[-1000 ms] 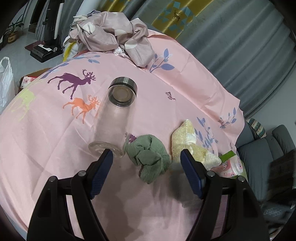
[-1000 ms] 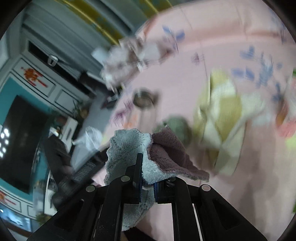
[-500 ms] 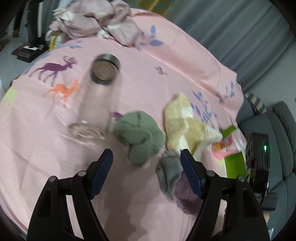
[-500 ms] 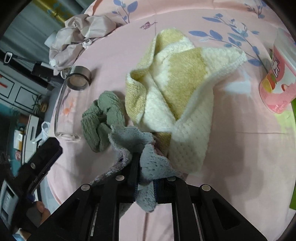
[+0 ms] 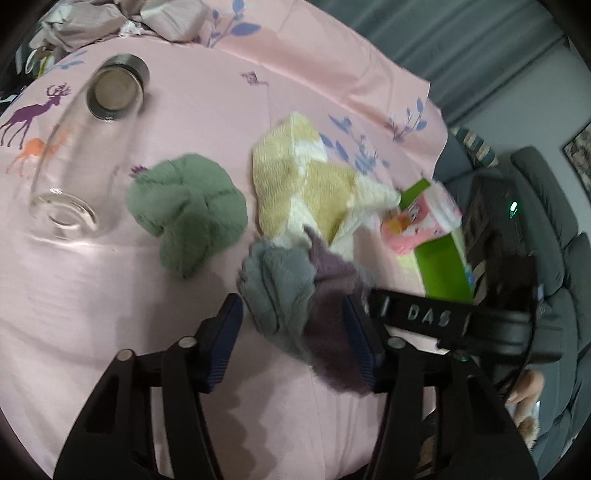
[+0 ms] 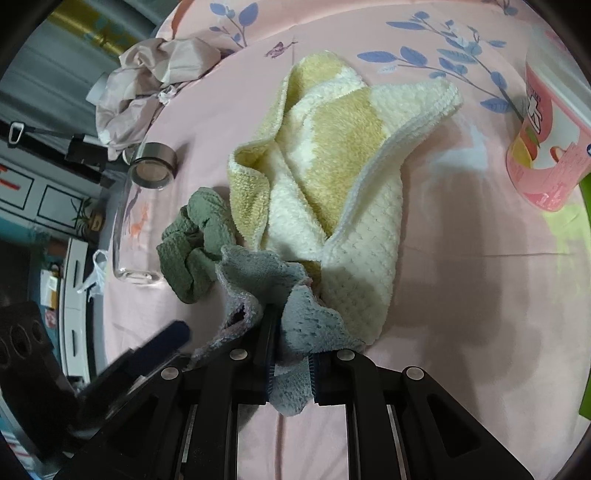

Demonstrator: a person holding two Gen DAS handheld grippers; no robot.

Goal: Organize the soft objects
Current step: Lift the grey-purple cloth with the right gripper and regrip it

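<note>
A grey and purple cloth rests bunched on the pink sheet, touching the yellow-and-white towel. My right gripper is shut on this cloth; its black body comes in from the right. My left gripper straddles the same cloth, its jaws closing. The right pad touches the purple part and the left pad stands just clear of the grey part. A crumpled green cloth lies left of the towel. The left gripper's fingertip shows at lower left in the right wrist view.
A clear glass bottle with a steel cap lies on its side left of the green cloth. A pink printed cup and a green box sit at the right. Crumpled pale fabric lies at the far edge. A grey sofa stands beyond.
The right gripper brought the grey and purple cloth down onto the sheet beside the yellow towel. The left gripper swung right from the green cloth to straddle it, and its jaws narrowed.
</note>
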